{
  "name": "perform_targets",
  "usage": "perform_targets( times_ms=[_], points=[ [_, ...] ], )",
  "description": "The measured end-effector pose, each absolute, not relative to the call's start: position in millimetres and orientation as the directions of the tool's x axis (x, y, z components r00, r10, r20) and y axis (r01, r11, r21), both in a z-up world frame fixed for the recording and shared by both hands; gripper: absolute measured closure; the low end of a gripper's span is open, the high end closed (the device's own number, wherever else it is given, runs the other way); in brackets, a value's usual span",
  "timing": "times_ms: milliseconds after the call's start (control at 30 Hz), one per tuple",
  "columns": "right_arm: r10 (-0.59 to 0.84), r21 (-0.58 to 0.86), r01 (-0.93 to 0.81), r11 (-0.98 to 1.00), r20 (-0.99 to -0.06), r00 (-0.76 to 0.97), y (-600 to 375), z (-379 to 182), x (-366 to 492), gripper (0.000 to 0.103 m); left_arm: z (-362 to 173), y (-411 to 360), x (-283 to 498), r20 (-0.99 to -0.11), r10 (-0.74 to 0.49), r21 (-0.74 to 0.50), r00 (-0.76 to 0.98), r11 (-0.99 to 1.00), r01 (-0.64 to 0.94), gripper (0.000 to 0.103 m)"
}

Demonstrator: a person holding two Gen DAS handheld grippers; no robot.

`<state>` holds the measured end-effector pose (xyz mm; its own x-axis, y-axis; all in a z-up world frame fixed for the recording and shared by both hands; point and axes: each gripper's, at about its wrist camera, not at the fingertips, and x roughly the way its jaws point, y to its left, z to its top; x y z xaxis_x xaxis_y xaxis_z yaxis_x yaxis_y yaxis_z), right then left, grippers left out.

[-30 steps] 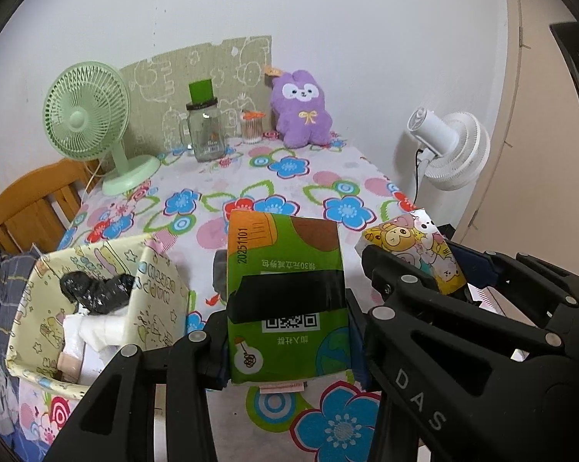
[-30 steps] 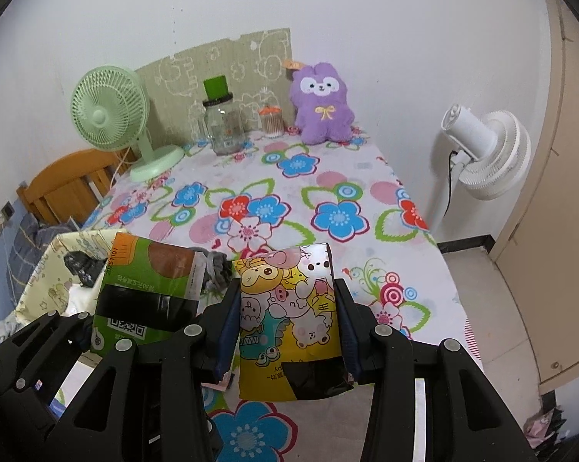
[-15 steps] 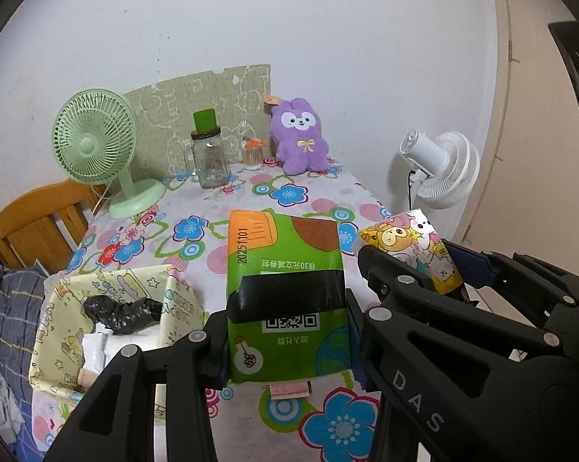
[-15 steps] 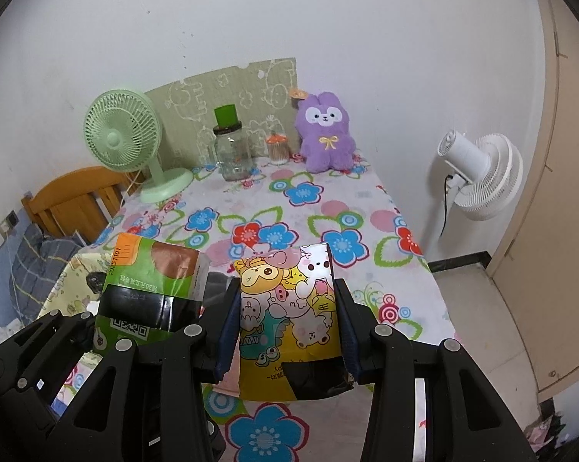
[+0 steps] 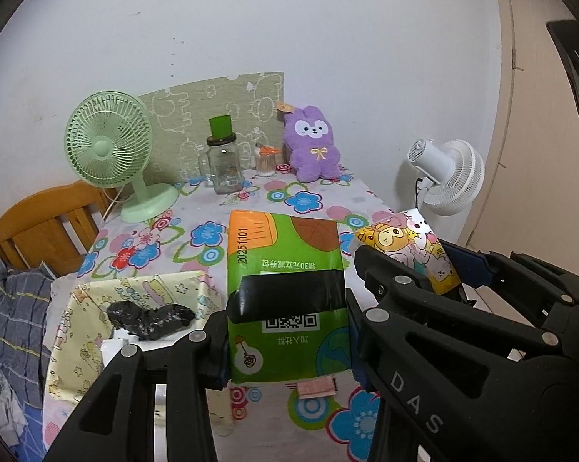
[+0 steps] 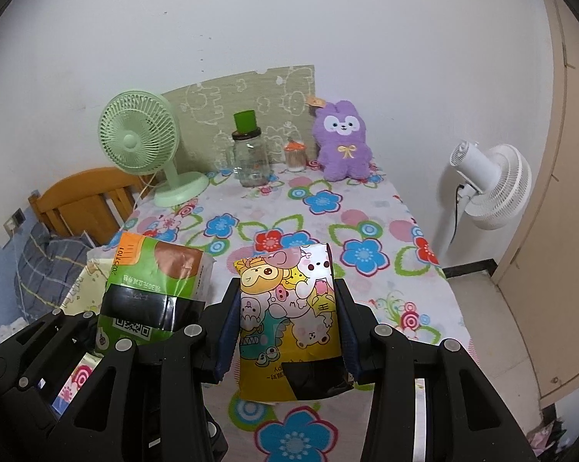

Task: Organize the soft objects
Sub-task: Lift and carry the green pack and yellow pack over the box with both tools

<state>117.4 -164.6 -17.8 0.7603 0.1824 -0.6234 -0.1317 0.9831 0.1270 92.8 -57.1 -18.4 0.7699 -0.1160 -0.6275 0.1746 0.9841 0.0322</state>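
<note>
My left gripper (image 5: 285, 335) is shut on a green tissue pack (image 5: 285, 288) with an orange corner and a black band, held above the near end of the flowered table. My right gripper (image 6: 287, 327) is shut on a yellow cartoon-print tissue pack (image 6: 289, 315), also lifted off the table. Each pack shows in the other view too: the cartoon-print pack (image 5: 408, 250) to the right, the green pack (image 6: 151, 292) to the left. A purple plush rabbit (image 6: 343, 142) sits upright at the table's far end.
A pale yellow cartoon-print box (image 5: 85, 331) at the near left holds a black crumpled bag (image 5: 151, 319). A green desk fan (image 5: 108, 150), a glass jar with green lid (image 5: 222, 158) and a small toothpick jar (image 5: 265, 161) stand at the back. A wooden chair (image 5: 47, 223) is left, a white fan (image 6: 489, 184) right.
Both grippers have risen and drawn back from the table with their packs still held; the table and the box look smaller and lower in view.
</note>
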Motion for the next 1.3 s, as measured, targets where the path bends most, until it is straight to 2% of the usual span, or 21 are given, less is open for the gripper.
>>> perform_targets(
  times_ms=[1300],
  points=[
    [0.329, 0.149, -0.307, 0.94, -0.631, 0.702, -41, -23, 152, 0.055, -25, 59, 113, -0.627, 0.0, 0.048, 0.779, 0.998, 0.038, 0.056]
  ],
)
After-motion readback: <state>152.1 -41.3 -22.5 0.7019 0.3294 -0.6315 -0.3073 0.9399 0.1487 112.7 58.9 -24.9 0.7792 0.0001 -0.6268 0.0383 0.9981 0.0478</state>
